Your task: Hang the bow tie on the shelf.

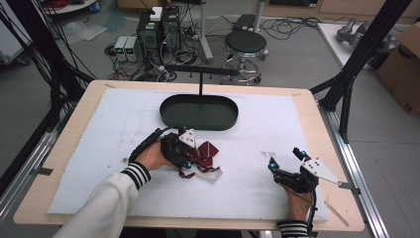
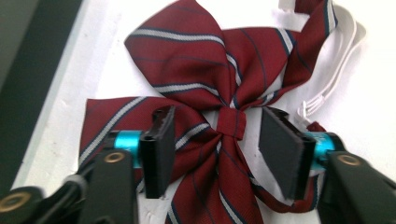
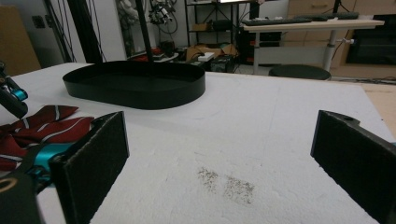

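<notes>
A dark red bow tie [image 1: 203, 154] with white and navy stripes lies flat on the white sheet, left of centre. Its white elastic strap [image 2: 336, 70] trails off to one side. My left gripper [image 1: 190, 148] is down over the bow tie [image 2: 187, 60]. Its jaws stand on either side of the centre knot [image 2: 231, 123], with a gap between each pad and the knot. My left gripper [image 2: 217, 140] is open. At the front right my right gripper [image 1: 285, 157] rests low over the sheet, open, with bare sheet between its pads [image 3: 93, 158]. The bow tie [image 3: 46, 123] also lies far left in the right gripper view.
A black oval tray [image 1: 198, 124] sits at the back centre of the white sheet [image 1: 277, 124], and a thin black T-shaped stand [image 1: 200, 84] rises from it. The wooden table edge [image 1: 327, 148] runs along the right. Stools, cables and boxes stand on the floor beyond.
</notes>
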Tool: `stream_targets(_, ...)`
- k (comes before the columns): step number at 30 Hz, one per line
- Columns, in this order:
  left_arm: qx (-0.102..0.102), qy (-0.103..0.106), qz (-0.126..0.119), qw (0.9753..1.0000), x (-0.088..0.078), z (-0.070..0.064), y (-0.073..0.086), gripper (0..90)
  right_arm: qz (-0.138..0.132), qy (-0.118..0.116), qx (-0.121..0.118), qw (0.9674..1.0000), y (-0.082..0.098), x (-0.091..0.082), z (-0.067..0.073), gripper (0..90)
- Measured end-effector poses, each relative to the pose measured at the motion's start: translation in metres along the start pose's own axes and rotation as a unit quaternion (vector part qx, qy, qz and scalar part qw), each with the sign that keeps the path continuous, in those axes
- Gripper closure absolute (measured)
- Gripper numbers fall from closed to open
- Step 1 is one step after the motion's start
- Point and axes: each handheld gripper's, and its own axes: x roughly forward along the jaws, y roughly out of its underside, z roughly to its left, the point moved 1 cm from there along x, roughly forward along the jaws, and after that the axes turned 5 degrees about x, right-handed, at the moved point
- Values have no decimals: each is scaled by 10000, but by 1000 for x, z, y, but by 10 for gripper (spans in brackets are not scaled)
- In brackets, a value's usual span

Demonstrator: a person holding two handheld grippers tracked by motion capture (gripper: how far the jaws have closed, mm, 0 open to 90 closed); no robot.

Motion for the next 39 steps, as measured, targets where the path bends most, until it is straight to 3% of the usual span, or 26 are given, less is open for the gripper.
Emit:
stream_targets(23, 224, 22, 435, 9988, 12, -4, -8, 626, -46, 12, -26, 10000, 0, 0, 0, 31)
stream_targets(34, 202, 39, 651, 9977, 14, -7, -13, 686, -89, 16, 32, 10000, 0, -1, -1, 31)
stream_targets(39, 84, 83, 756, 9971, 15, -7, -15, 717, -103, 16, 63, 9999, 0, -2, -2, 31)
